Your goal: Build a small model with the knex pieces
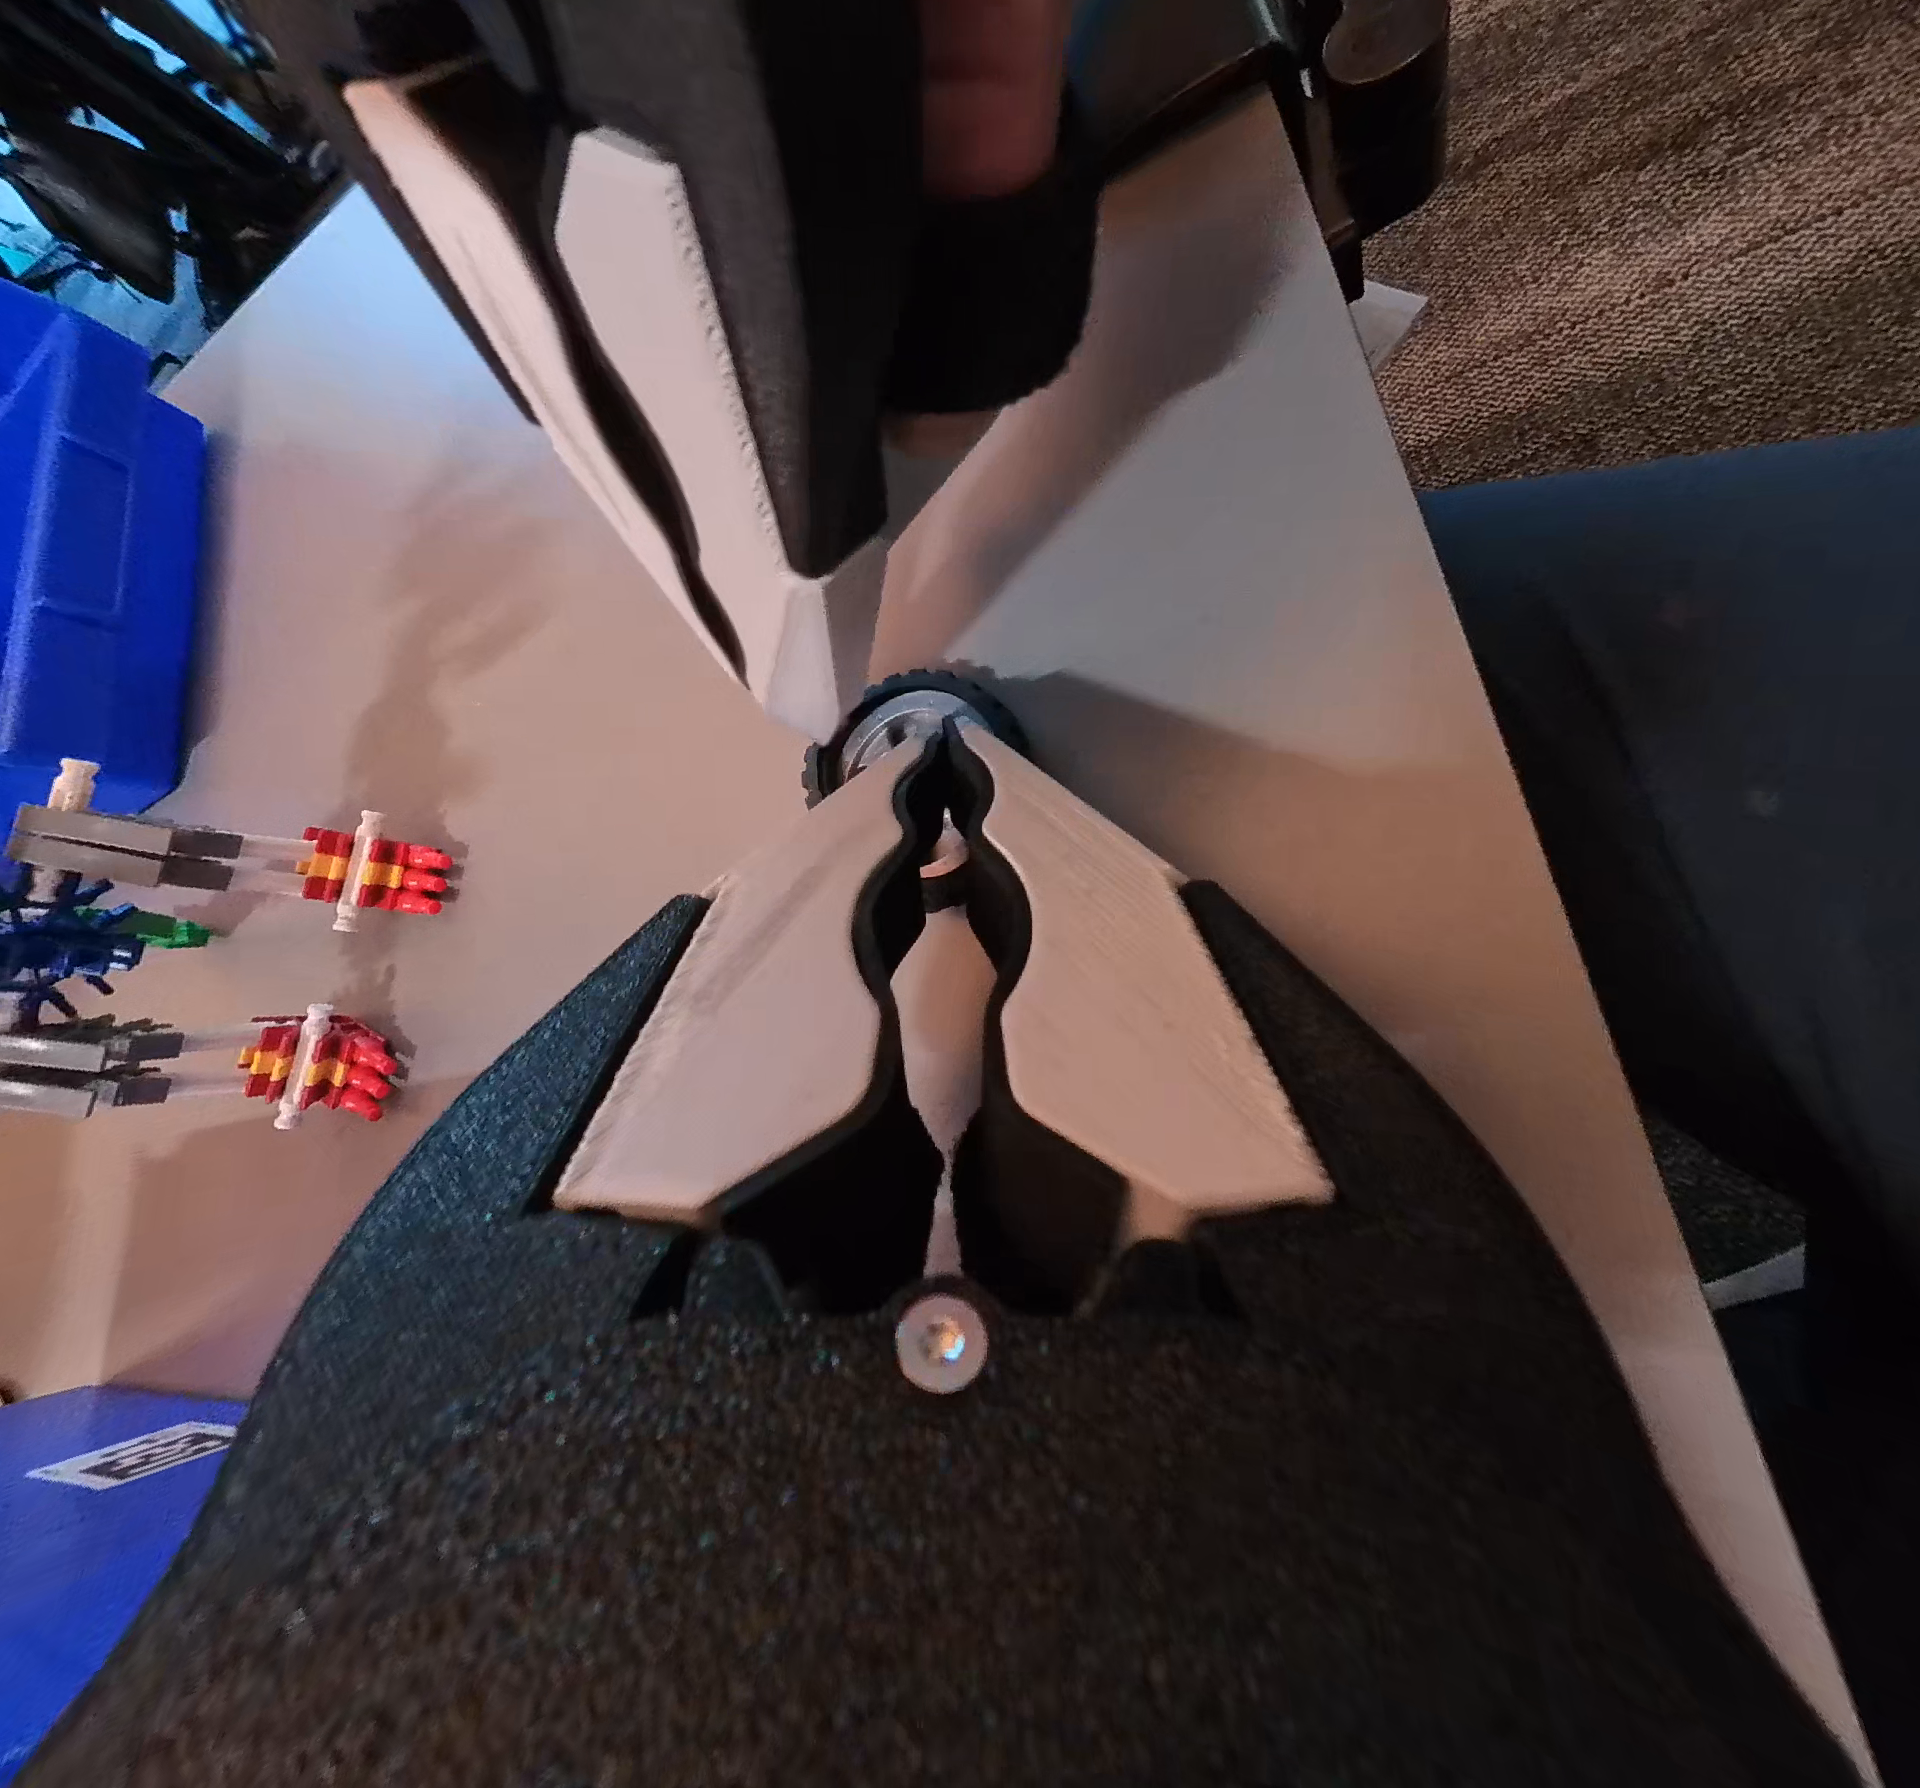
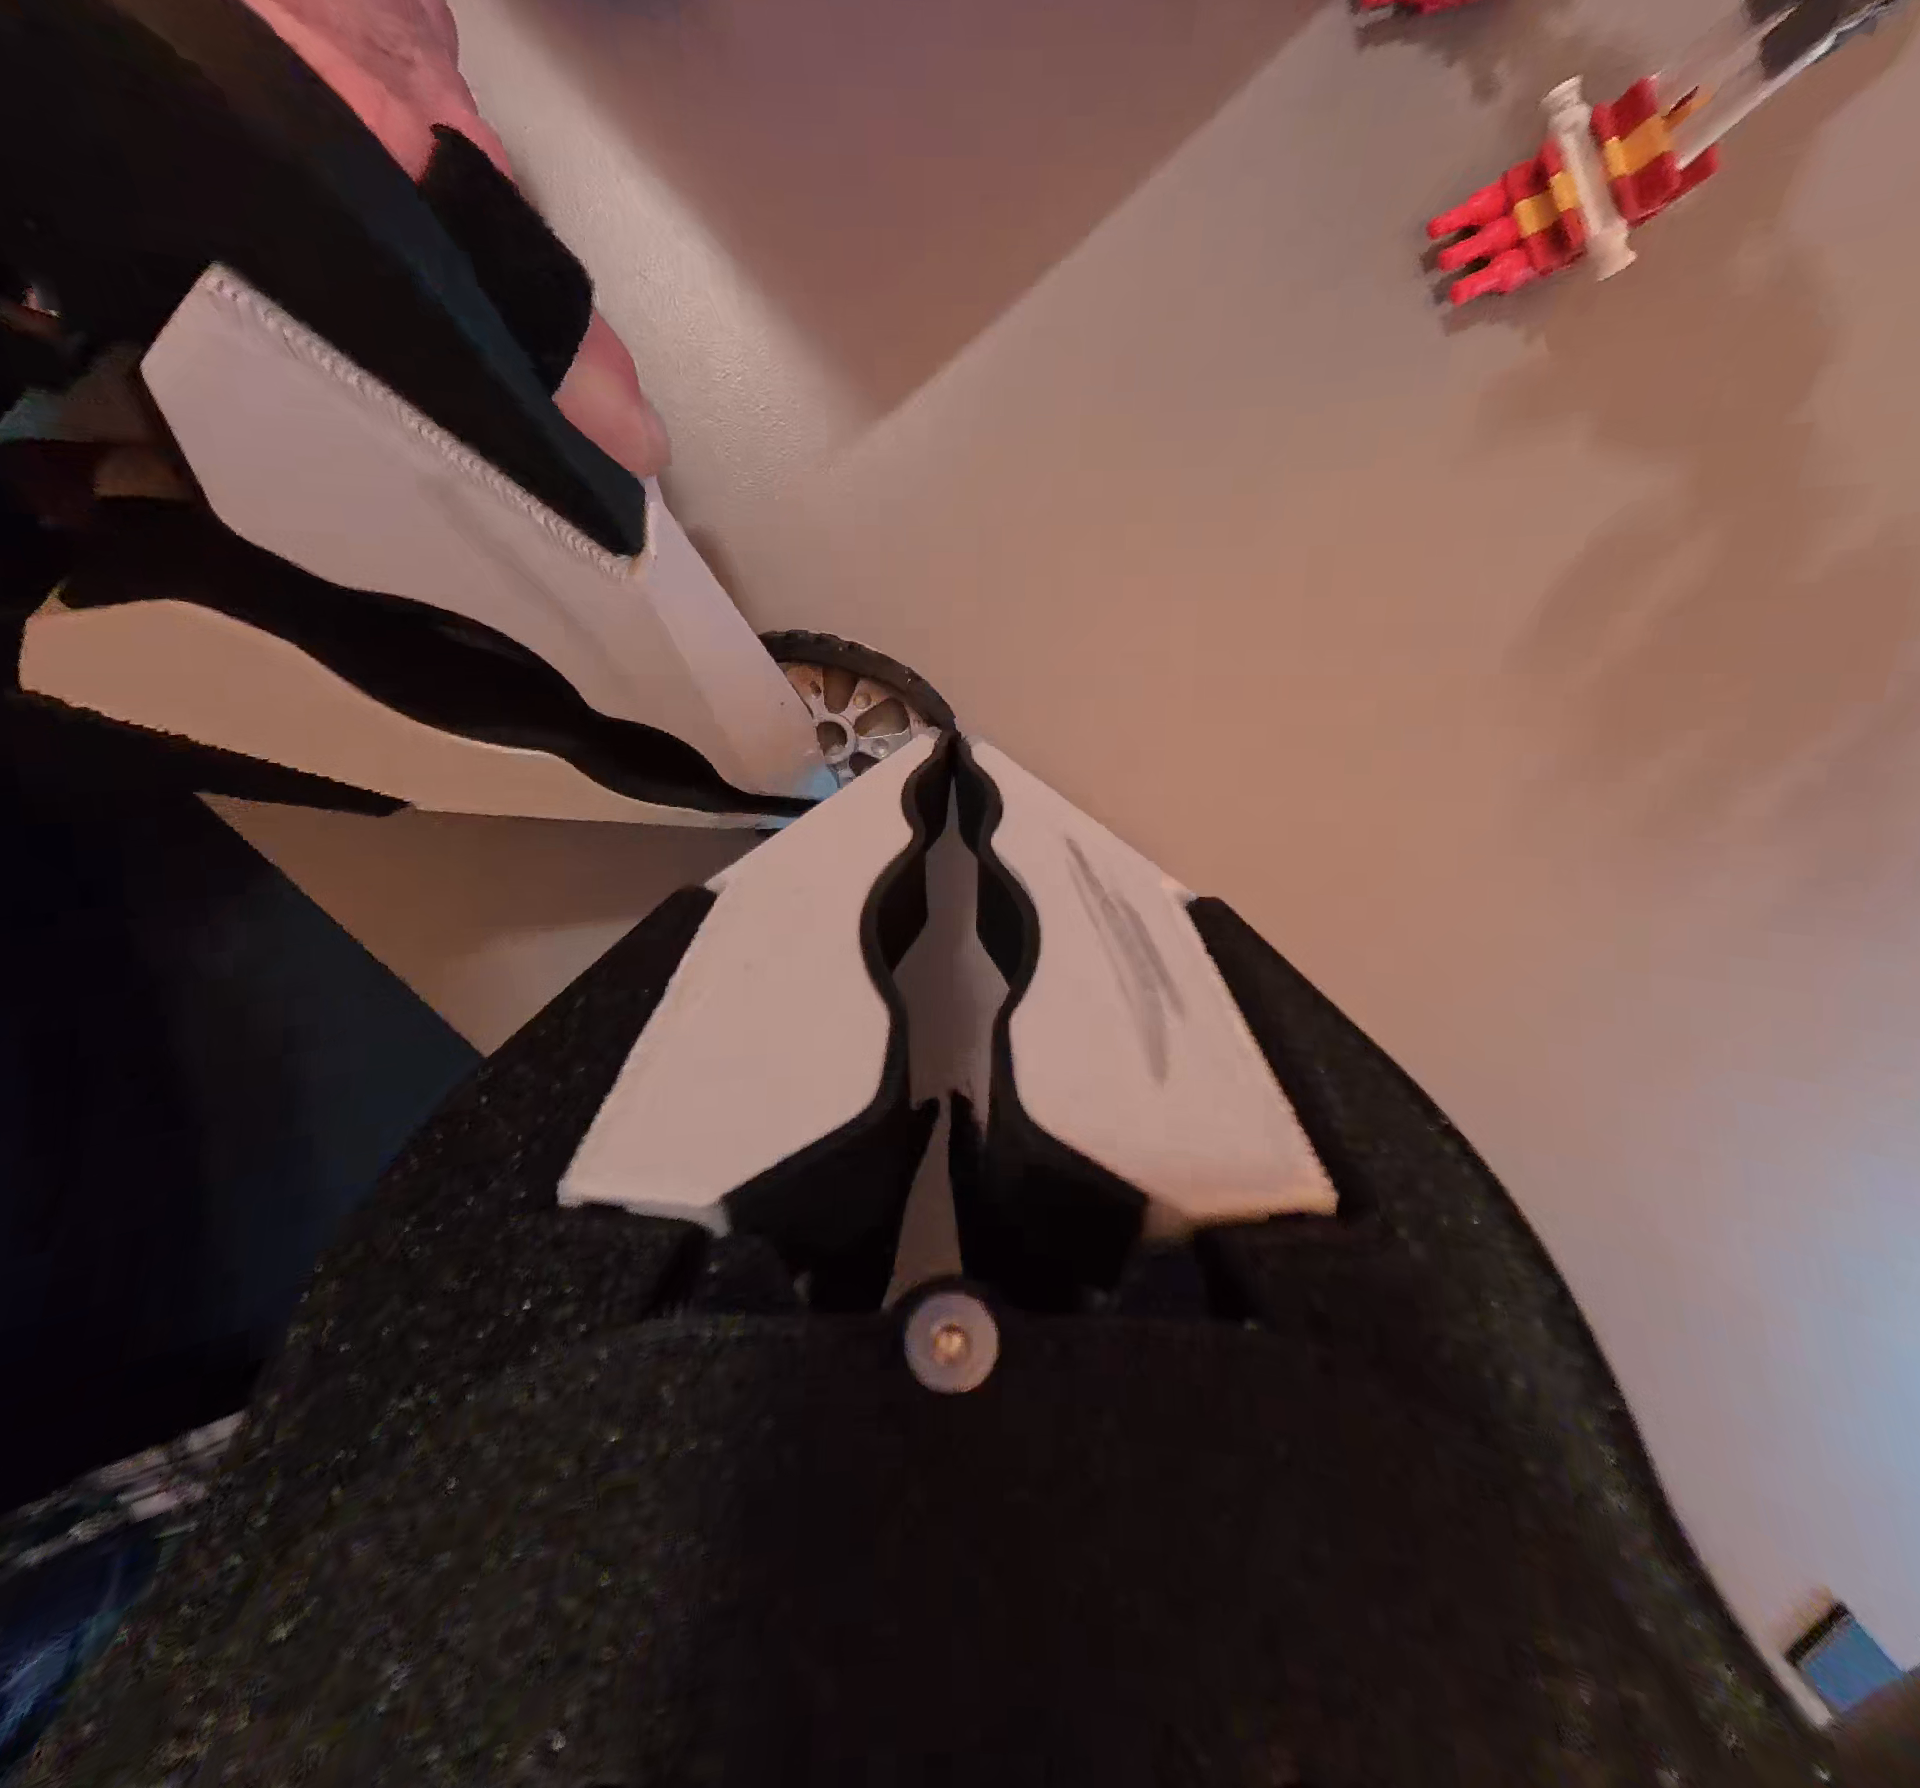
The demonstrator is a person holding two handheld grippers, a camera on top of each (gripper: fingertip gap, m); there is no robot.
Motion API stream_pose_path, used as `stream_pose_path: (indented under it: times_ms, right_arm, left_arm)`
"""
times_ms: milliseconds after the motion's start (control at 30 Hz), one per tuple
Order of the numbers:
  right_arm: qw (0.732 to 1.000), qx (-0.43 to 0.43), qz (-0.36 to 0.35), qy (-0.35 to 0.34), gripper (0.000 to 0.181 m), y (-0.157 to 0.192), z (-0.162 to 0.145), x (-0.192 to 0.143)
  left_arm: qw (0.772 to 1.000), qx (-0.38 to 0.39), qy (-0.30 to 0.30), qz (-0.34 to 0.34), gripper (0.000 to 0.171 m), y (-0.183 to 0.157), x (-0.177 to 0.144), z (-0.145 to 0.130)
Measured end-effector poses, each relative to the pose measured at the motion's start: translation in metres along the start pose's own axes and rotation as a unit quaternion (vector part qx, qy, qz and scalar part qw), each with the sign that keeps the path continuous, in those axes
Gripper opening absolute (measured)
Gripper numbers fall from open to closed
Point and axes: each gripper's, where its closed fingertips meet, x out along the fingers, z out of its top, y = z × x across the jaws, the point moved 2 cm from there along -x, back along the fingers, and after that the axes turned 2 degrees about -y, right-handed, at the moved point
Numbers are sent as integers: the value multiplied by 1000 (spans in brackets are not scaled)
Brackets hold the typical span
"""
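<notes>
A small toy wheel with a black tyre and silver spoked hub is held just above the white table between both grippers. My left gripper is shut, its tips at the hub, with a small grey part showing in the gap behind them. It enters the right wrist view from the left. My right gripper is shut with its tips on the tyre's edge. It comes down from the top of the left wrist view to the wheel's left rim.
Two red-and-yellow brick assemblies on clear rods lie to the left, also seen at the upper right. A blue bin and a blue box stand farther left. The table edge, carpet and a person's leg are right. Both grippers' tips are close together, under 4 cm apart.
</notes>
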Motion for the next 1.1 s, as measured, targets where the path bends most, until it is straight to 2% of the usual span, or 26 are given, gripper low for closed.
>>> stream_pose_path:
  times_ms: [167, 600, 733, 1000, 1100]
  right_arm:
    - [999, -40, 5, -30, 0, 8, 8, -6]
    - [996, -88, 7, -10, 0, 4, 10, 2]
    - [995, -89, 32, -11, 0, 10, 15, 7]
    - [994, -98, 40, 42, 0, 10, 16, 14]
    - [990, -122, 12, 72, 0, 8, 18, 19]
  left_arm:
    - [1000, -4, -2, -3, 0, 0, 0, 0]
    - [1000, -4, -4, -3, 0, 0, -1, -1]
    - [1000, -1, -6, -3, 0, -1, -2, -1]
    - [1000, 5, -8, 5, 0, -2, -2, -2]
    - [1000, 9, -12, 6, 0, -4, -3, -3]
